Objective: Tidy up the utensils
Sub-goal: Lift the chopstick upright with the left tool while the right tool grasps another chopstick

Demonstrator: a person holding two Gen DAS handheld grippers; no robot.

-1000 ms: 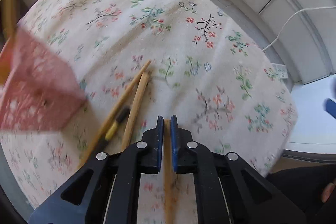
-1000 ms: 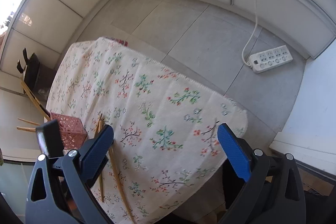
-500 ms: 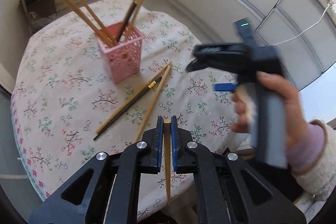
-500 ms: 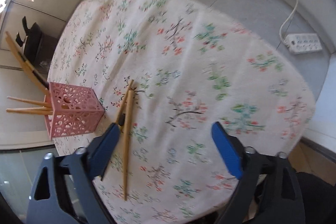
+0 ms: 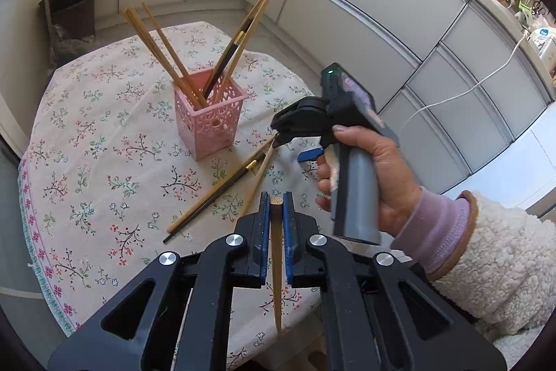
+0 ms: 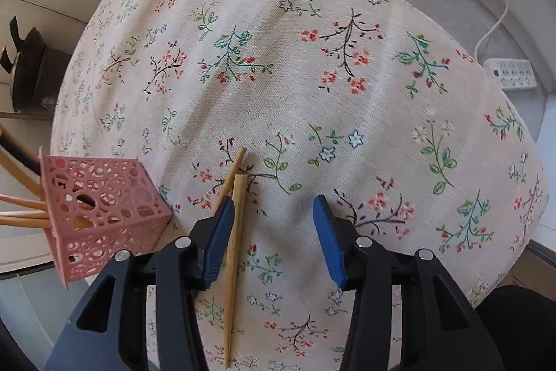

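On the table: a floral tablecloth [image 5: 104, 134] covers the round top, and a pink lattice utensil holder [image 5: 207, 117] stands upright near its middle.
Holder contents: several wooden chopsticks [image 5: 163, 58] and one dark gold-banded one lean out of it at angles.
Loose utensils: three chopsticks lie on the cloth just beside the holder — a dark chopstick with a gold band [image 5: 222, 190] and two pale bamboo ones flanking it.
Left gripper [image 5: 276, 207]: clamped tight on a single bamboo chopstick [image 5: 277, 266], held up above the table edge; the stick's square end shows between the blue pads and its tip hangs down below the jaws.
Right gripper [image 6: 271, 228]: pointed steeply down over the loose sticks, and its jaws are closing; a pale chopstick [image 6: 234, 252] lies between them, close against the left pad, with the right pad well clear of it.
Right hand [image 5: 378, 172]: wrapped around the grey handle, a purple cuff and fleecy cream sleeve [image 5: 486, 263] behind it.
Background: a white power strip [image 6: 513, 73] sits on the floor beyond the table.
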